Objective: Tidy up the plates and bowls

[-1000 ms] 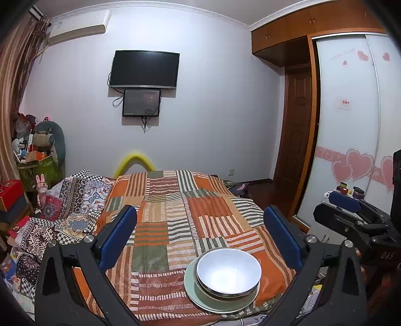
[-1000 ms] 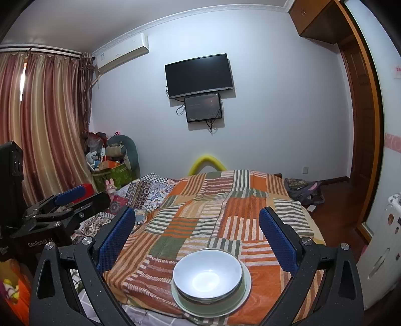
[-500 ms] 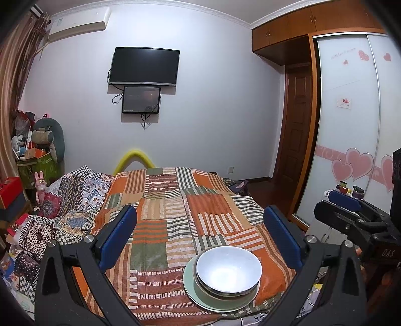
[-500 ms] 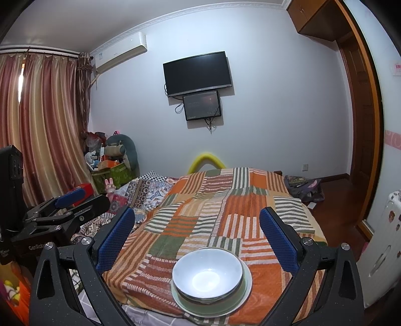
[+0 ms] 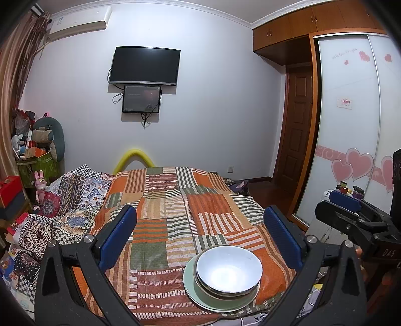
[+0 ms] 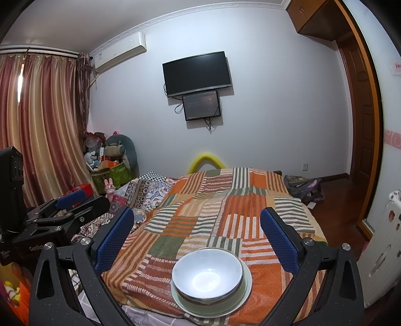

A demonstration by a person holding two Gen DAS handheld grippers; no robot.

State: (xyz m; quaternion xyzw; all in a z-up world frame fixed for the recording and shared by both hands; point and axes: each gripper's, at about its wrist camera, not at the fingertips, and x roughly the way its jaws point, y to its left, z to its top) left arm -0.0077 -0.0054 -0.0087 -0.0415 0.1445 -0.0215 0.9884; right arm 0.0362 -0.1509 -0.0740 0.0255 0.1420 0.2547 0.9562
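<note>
Only the left wrist view shows the heart-patterned wardrobe door (image 5: 351,150); only the right shows the curtains (image 6: 42,125). Both tools, left tool (image 5: 200,235) and right tool (image 6: 198,233), gape wide, holding nothing, above the white bowl (image 5: 229,269) stacked on a green plate (image 5: 190,283) at the patchwork bedspread's (image 5: 175,213) near edge.

Bowls: two visible, white bowl (image 5: 229,269) nested in a second bowl (image 5: 226,294) of which only the rim shows; more beneath cannot tell.
Plates: one, pale green plate (image 5: 194,292) under bowls.
Grippers: two, left gripper (image 5: 200,235), right gripper (image 6: 196,237); two blue pads each, four total.
Wall screens: two, large TV (image 5: 144,65), small monitor (image 5: 141,99) below.
Air conditioner (image 5: 80,22): one.
Patchwork blanket (image 5: 173,208): one.
Yellow foam arch (image 5: 135,156): one.
Pink rabbit toy (image 5: 40,181): one.
</note>
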